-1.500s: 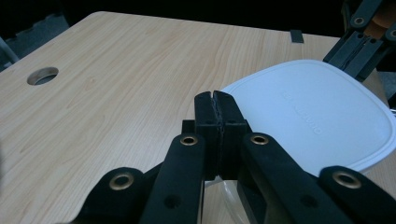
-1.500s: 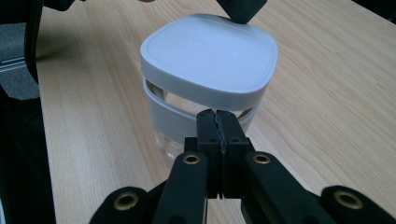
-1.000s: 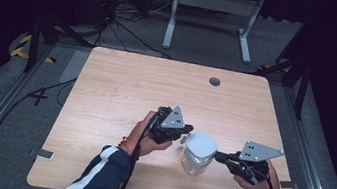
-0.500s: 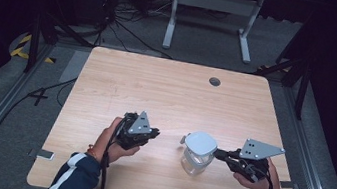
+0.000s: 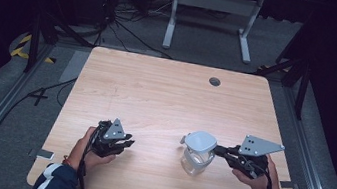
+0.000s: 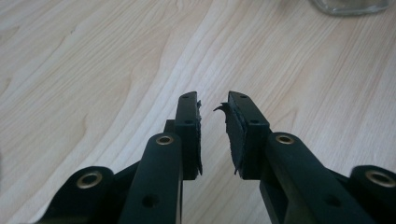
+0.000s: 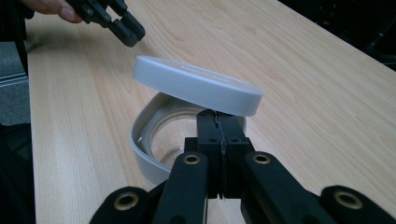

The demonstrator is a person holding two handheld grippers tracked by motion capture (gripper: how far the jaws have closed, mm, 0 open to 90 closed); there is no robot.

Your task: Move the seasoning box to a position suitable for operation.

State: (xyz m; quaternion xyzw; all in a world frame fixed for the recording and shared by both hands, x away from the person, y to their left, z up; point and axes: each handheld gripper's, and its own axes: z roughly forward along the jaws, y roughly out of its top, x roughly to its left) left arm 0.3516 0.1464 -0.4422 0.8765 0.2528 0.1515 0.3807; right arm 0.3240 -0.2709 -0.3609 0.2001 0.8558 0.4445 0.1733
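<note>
While clamped shut at jar (image 5: 195,160) lid (image 7: 196,84) hinge, R gripper (image 7: 219,122); L gripper (image 6: 213,107) narrowly open, empty, well apart.

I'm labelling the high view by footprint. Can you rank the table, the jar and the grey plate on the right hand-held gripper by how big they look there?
1. Table, by far the largest.
2 and 3. Jar and grey plate: they look about alike, so I won't rank them.

jar (image 6: 351,5): cut by top edge | right gripper (image 7: 218,122): tips perhaps under lid (image 7: 196,84)
</note>
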